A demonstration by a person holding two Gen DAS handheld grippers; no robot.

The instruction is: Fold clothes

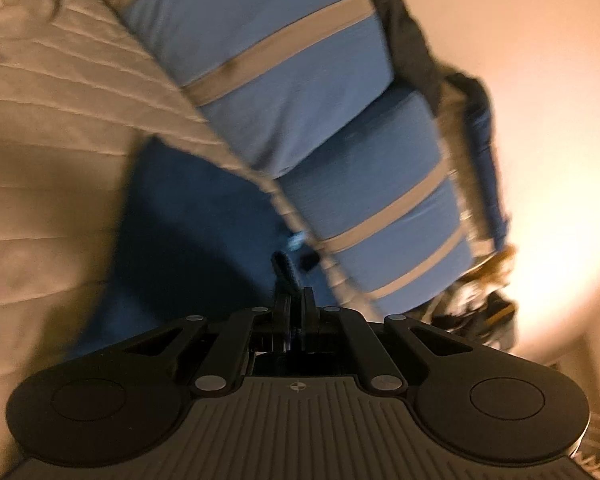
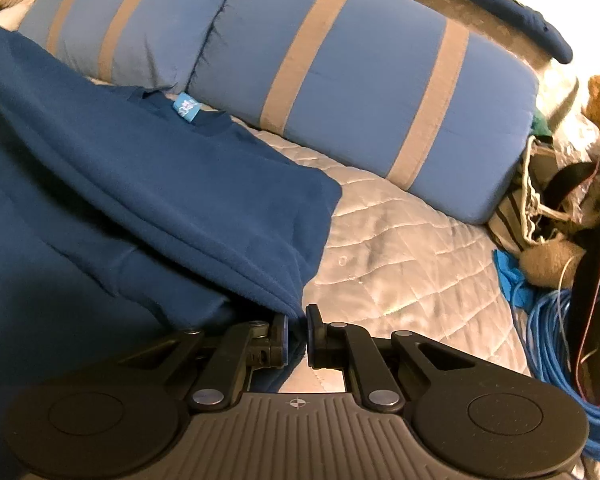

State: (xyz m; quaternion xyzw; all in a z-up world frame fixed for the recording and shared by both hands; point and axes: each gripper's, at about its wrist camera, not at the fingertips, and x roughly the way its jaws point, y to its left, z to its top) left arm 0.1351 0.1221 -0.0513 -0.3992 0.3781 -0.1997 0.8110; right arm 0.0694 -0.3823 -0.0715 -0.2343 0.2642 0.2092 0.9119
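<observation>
Our right gripper (image 2: 296, 330) pinches the near right corner of the navy shirt (image 2: 148, 184), which lies on the quilted bed (image 2: 400, 248) left of the striped pillows (image 2: 360, 92). Our left gripper (image 1: 296, 304) looks nearly closed on dark fabric.

The soft fleece shirt (image 2: 148, 184) is dark navy blue, with a small light blue neck label (image 2: 185, 109) printed in white. The two long padded pillows (image 2: 364, 92) are medium blue with grey-beige stripes across them. The quilted bed cover (image 2: 400, 256) is pale silver-grey with stitched diamond lines. The coiled cable (image 2: 556, 344) is bright blue.
</observation>
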